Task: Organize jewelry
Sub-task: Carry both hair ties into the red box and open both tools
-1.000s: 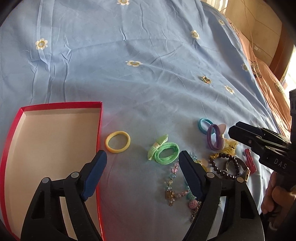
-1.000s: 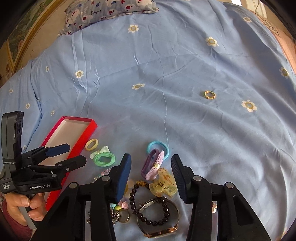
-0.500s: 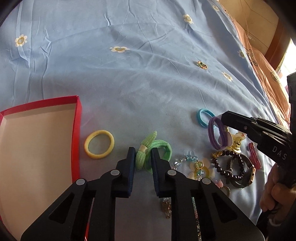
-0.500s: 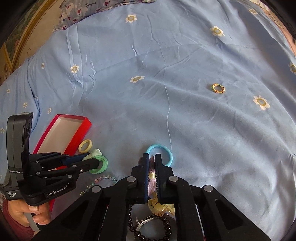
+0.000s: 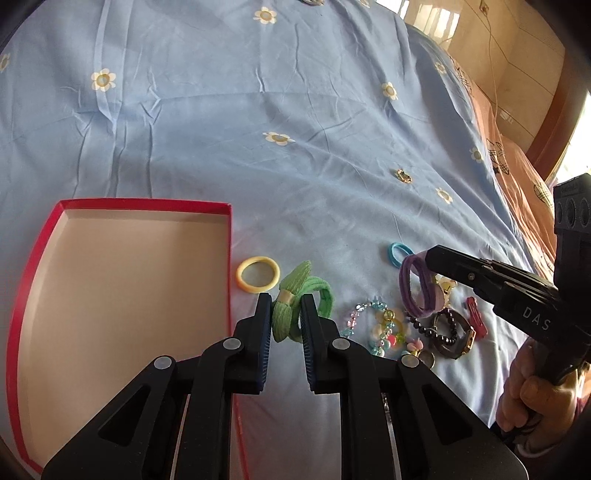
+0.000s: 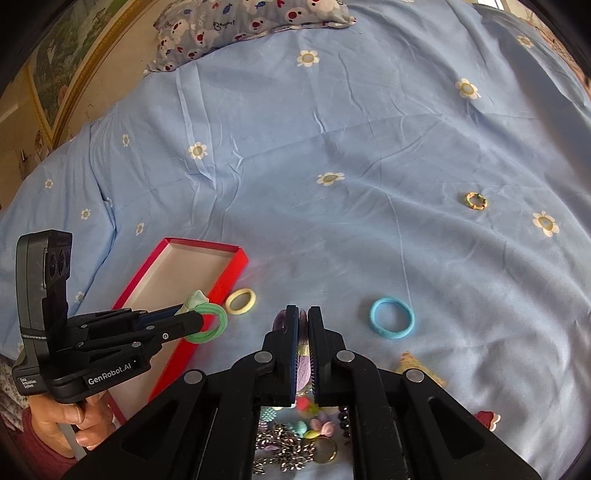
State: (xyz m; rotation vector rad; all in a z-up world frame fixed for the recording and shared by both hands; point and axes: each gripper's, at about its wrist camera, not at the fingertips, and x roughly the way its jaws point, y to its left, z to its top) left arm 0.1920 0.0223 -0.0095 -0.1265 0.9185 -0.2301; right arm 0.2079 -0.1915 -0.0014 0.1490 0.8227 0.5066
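My left gripper (image 5: pixel 283 306) is shut on a green hair tie (image 5: pixel 295 299) and holds it above the bed, just right of the red box (image 5: pixel 229 236); the left gripper also shows in the right wrist view (image 6: pixel 199 319). My right gripper (image 6: pixel 303 317) is shut on a purple hair tie (image 6: pixel 303 365), lifted off the pile; it hangs from the right gripper in the left wrist view (image 5: pixel 415 288). A yellow hair tie (image 5: pixel 258 274) lies beside the box. A blue hair tie (image 6: pixel 392 317) lies on the sheet.
A pile of bead bracelets (image 5: pixel 384 328), a watch (image 5: pixel 452 332) and a red clip (image 5: pixel 474 321) lies on the blue sheet. A small gold ring (image 6: pixel 475 201) lies farther off. A yellow claw clip (image 6: pixel 417 369) sits near the pile. A pillow (image 6: pixel 255 22) is at the bed's head.
Both grippers went from open to shut. The left one closed on the green hair tie and raised it; the right one closed on the purple hair tie and raised it.
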